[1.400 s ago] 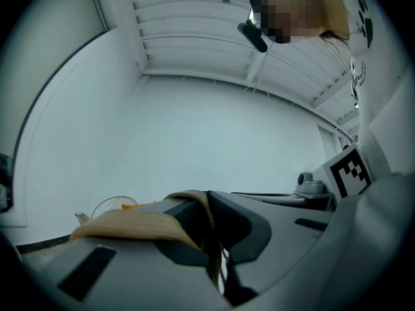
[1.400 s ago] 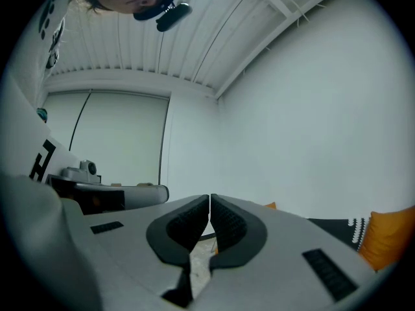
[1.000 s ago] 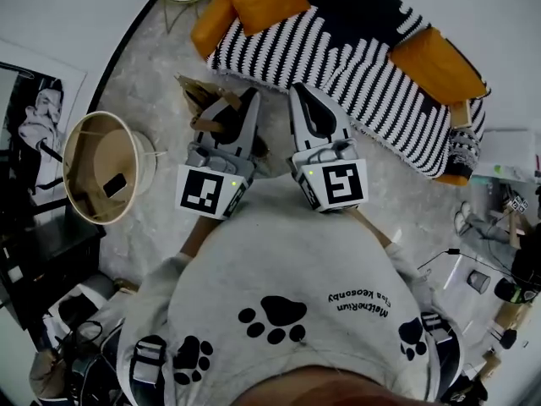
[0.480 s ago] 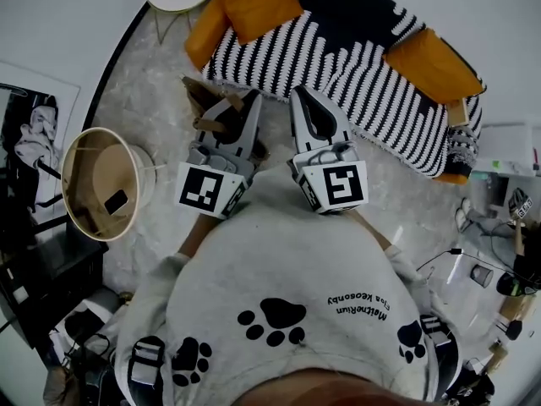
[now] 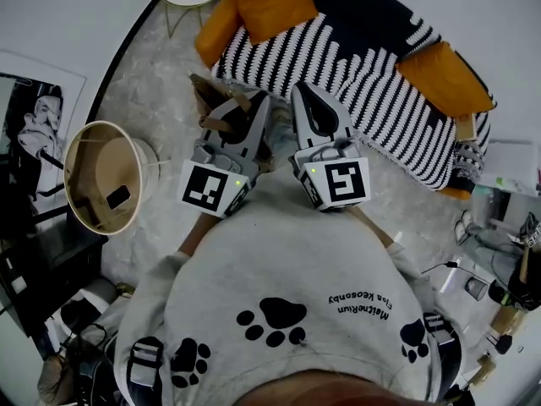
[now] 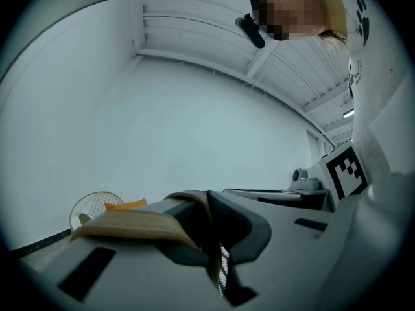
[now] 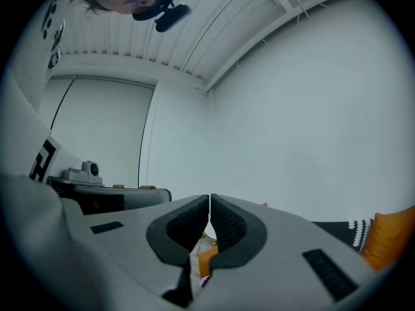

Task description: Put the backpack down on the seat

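Left of the sofa (image 5: 372, 91) sits a round beige tub (image 5: 80, 155), with a stretch of bare pale floor (image 5: 161, 83) between it and the sofa's near edge. Closer to the sofa, the left gripper (image 5: 254, 108) is clamped tight on a tan backpack strap (image 5: 215, 100). The strap loops over the jaw farther from the sofa. The rest of the backpack cannot be made out. Just beside it, the right gripper (image 5: 306, 91) has its jaws pressed together with nothing between them. Both tips reach the sofa's near edge. The striped seat lies bare between an orange cushion (image 5: 270, 2) at the sofa's left end and another orange cushion (image 5: 444, 79) at its right end.
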{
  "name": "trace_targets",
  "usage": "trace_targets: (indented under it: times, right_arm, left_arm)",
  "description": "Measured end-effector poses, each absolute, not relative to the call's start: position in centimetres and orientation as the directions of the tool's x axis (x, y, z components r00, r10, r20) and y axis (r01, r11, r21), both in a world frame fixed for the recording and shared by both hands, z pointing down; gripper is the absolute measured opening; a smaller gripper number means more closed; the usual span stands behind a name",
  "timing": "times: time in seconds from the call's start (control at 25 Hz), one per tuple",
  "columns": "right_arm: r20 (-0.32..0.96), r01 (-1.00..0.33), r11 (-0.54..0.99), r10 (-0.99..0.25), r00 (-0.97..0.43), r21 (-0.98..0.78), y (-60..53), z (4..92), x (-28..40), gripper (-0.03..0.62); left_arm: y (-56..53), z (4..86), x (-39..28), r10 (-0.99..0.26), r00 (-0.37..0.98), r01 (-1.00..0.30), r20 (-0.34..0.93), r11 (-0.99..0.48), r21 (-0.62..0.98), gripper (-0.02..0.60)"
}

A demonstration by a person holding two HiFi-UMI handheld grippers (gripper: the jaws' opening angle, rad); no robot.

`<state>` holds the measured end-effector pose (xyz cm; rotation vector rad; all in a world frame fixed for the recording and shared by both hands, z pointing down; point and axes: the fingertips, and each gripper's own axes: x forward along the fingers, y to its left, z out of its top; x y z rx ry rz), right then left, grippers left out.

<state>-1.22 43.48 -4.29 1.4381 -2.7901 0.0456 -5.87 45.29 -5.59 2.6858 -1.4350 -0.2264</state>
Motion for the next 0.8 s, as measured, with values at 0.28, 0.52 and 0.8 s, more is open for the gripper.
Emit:
trace_targets:
  times: [0.28, 0.52, 0.8]
  right_arm:
    - [0.058, -0.783, 0.619, -0.781, -0.621, -0.050, 38.2, -3.0, -2.6, 0.034]
    - [0.103, -0.772, 0.631, -0.765, -0.635, -0.077, 31.8, -1.9, -2.7, 0.034]
    - [0.137, -0.748, 0.655, -0.736, -0.663, -0.104, 23.9, -0.9, -3.1, 0.034]
  left_arm:
    - [40.0, -4.4, -6.5, -0.844, 0.533, -0.830, -0.055, -0.534, 0.163, 0.020]
    - [34.3, -4.0, -6.3, -0.841, 0.539, -0.824, -0.037, -0.536, 0.183, 0.020]
    - [26.6, -4.1, -5.8, -0.833, 0.552, -0.814, -0.040, -0.548, 0.191, 0.020]
